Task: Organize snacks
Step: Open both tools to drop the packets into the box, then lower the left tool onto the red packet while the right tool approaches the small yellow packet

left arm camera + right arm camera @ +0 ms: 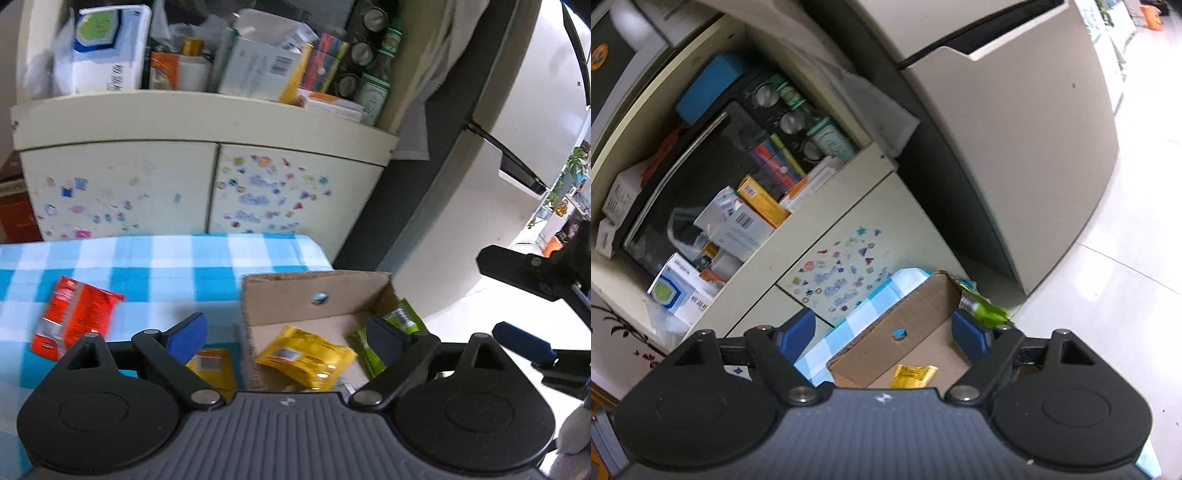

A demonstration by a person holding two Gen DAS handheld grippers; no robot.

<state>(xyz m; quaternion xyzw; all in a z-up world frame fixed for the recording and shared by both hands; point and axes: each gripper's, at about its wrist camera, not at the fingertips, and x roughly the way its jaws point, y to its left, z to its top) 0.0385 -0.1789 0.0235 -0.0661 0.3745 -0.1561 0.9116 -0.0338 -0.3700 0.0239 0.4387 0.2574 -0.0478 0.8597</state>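
Left tool [284, 334] spread wide, nothing gripped; yellow packet [308, 356] in cardboard box [280, 295] just ahead between its fingers. Right tool [884, 332] likewise parted, empty, above the box; green packet [984, 308] by its right finger.

- No wording, brand or number legible in either view.
- Barcode stripes, digits unreadable, on the white carton [258, 70] on the shelf ahead of the left gripper.
- Print on the yellow snack packet [306, 356] between the fingers: blurred.
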